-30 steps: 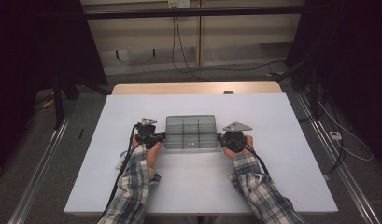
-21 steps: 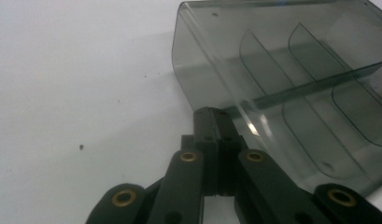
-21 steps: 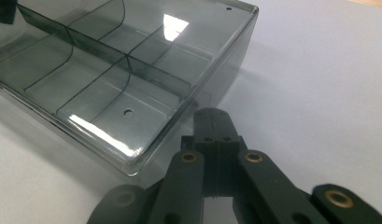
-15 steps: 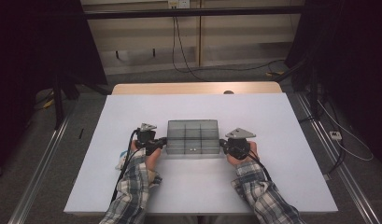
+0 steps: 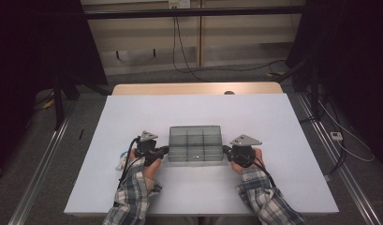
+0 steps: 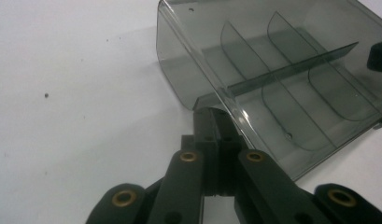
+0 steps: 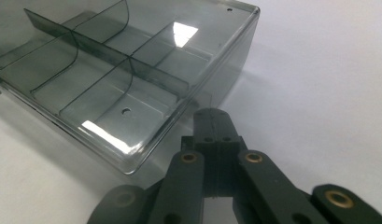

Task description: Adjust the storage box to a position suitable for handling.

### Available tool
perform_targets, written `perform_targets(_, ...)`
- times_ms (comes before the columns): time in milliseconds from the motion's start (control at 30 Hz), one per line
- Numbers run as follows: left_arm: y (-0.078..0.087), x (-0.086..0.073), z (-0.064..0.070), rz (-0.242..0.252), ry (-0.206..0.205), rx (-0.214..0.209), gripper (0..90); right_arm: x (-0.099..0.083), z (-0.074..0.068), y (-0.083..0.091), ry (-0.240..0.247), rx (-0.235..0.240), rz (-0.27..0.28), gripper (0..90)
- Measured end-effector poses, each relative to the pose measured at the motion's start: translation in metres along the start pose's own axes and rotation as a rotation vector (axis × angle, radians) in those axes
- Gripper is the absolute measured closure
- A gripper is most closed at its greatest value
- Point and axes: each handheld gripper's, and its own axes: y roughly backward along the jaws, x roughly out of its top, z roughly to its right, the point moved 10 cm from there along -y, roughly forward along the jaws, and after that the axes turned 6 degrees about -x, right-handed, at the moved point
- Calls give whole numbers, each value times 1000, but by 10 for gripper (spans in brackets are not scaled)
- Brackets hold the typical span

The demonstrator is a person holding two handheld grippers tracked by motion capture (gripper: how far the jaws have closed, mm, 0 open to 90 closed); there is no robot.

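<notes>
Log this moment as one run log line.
left tool: shut, against tray end | right tool: shut, against opposite end | divided tray: empty, on table

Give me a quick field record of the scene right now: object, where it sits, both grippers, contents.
object: clear grey divided tray
place: on white table, toward the near side
compartments: six, all empty
left gripper: jaws shut, tips against the tray's left end wall
right gripper: jaws shut, tips at the tray's right end wall
hands: one on each gripper, at either end of the tray
tray attitude: flat on the table, open side up
</notes>
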Motion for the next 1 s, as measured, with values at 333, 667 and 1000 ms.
perform_targets(333,6,-7,13,11,-7,-8,900,-7,-4,11,16,-1,-3,900)
perform_targets(667,14,-19,21,-27,-59,-29,900,-14,-5,22,15,1,-6,900)
perform_targets(1000,20,-26,26,-33,-74,-32,900,-22,-12,34,22,10,-1,900)
